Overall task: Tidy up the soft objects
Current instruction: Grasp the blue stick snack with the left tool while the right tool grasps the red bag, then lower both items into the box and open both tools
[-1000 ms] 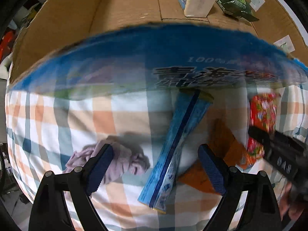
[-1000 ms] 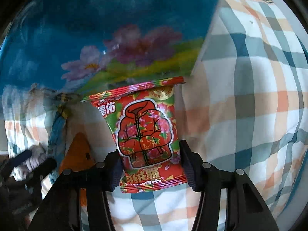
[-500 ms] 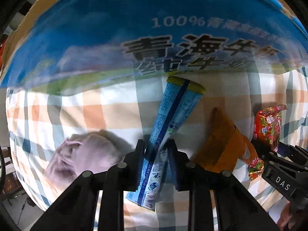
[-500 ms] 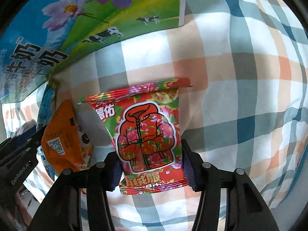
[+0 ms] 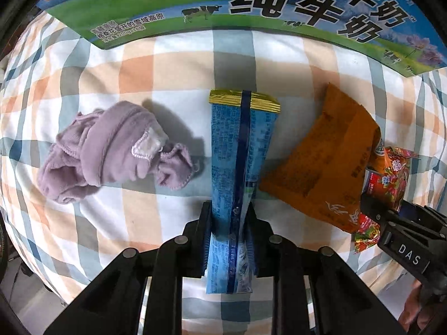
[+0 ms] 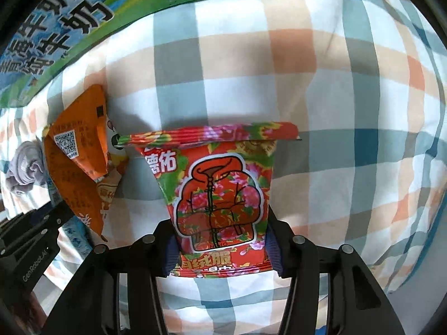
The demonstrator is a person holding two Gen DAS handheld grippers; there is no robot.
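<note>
The left gripper (image 5: 229, 231) was clamped on the lower part of a long blue packet (image 5: 241, 167) with a gold top seal, lying on the checked cloth (image 5: 111, 69). The right gripper (image 6: 219, 244) was squeezed on a red floral pouch (image 6: 218, 195). Between them lay an orange bag (image 5: 324, 162), touching the pouch. A crumpled purple garment (image 5: 111, 150) sat apart on the left. The printed milk carton box (image 5: 307, 8) stood behind; its inside could not be seen.

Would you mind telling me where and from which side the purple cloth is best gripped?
Pinch the purple cloth at its raised, bunched middle fold, coming straight down from above. It lies crumpled and low on the checked sheet, so its flat edges probably offer little to grip.
</note>
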